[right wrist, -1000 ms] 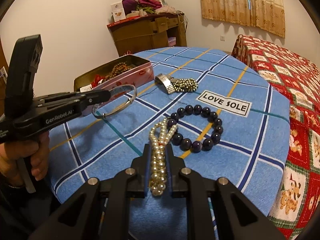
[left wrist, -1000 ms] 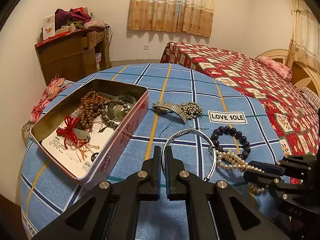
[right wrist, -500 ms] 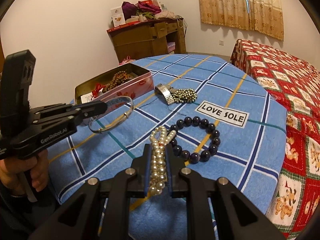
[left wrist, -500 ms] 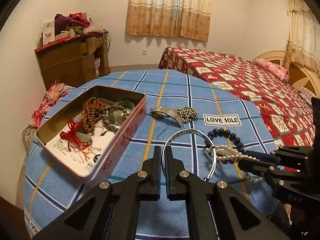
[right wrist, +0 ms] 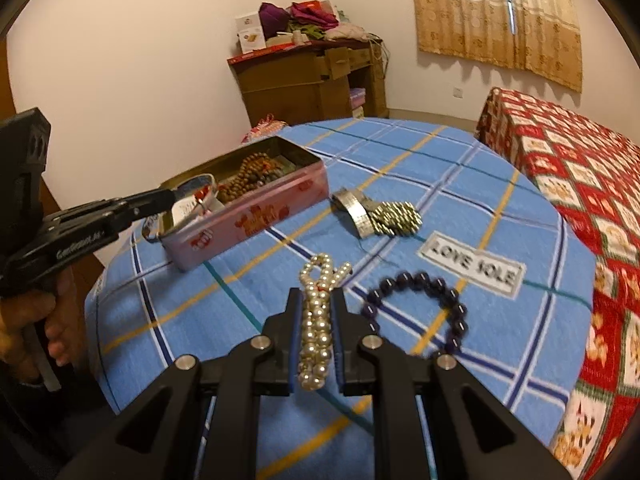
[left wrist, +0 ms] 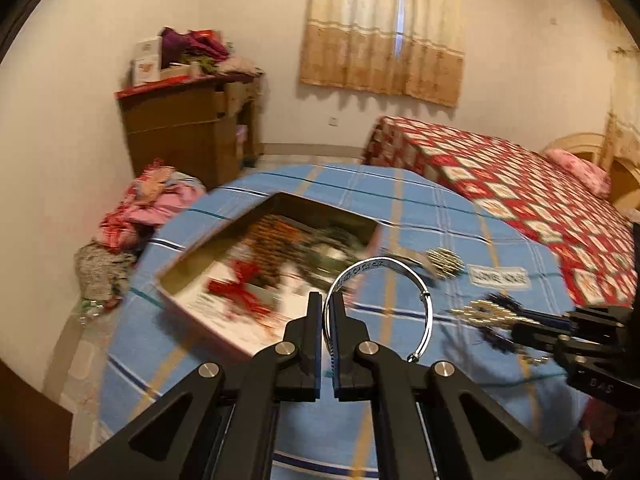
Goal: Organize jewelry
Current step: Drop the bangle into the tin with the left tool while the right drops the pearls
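Jewelry tin (right wrist: 256, 216) contents blurred in left view | left gripper (left wrist: 329, 312) clamps silver bangle (left wrist: 400, 276) over tin | right gripper (right wrist: 316, 312) pinches pearl strand (right wrist: 318, 320) beside tin

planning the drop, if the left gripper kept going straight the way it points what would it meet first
Probably the open tin. The left gripper, shut on the bangle, points at the tin's near end, where the red tassel lies. That view is blurred, so depth is uncertain.
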Motion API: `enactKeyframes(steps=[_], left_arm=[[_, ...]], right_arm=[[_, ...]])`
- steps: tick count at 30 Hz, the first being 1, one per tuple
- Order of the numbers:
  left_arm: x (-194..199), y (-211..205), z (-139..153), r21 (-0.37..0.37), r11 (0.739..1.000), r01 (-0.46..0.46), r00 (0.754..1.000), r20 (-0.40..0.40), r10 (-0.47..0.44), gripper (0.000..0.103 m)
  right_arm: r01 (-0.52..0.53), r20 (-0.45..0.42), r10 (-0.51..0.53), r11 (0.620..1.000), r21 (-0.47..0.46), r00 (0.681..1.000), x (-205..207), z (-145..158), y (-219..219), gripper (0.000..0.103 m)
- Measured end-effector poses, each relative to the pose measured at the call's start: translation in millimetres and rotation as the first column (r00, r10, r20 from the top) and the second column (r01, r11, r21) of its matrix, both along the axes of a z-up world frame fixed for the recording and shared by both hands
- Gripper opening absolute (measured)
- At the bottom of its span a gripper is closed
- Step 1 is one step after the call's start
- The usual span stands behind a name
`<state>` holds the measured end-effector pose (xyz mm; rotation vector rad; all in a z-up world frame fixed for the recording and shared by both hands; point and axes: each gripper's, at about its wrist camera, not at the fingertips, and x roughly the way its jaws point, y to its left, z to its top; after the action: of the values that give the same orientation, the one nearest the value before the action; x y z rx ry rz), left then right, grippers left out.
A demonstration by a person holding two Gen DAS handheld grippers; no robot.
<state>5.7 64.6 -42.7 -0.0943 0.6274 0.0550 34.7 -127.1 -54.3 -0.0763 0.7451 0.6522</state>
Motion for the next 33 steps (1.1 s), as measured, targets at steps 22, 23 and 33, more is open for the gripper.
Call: enactKeyframes(steps=[22, 23, 33], left_arm=[[60, 61, -19, 0.033, 0.993, -0.109, 0.988, -0.109, 0.112, 0.003], [60, 61, -20, 0.024, 0.994, -0.109, 0.987, -0.117, 0.111, 0.004], [47, 59, -17, -0.002, 0.99, -0.144, 0.981, -0.132, 0.142, 0.01]], right_arm=[[-0.158, 0.032, 0.159, 0.987, -0.007, 0.987, 67, 2, 132, 0.016], [-0.157, 0.03, 0.158, 0.987, -0.015, 0.987, 66, -1, 133, 0.016], [-0.086, 0.06, 0.087, 0.996, -0.02, 0.994, 48, 3, 88, 0.047]])
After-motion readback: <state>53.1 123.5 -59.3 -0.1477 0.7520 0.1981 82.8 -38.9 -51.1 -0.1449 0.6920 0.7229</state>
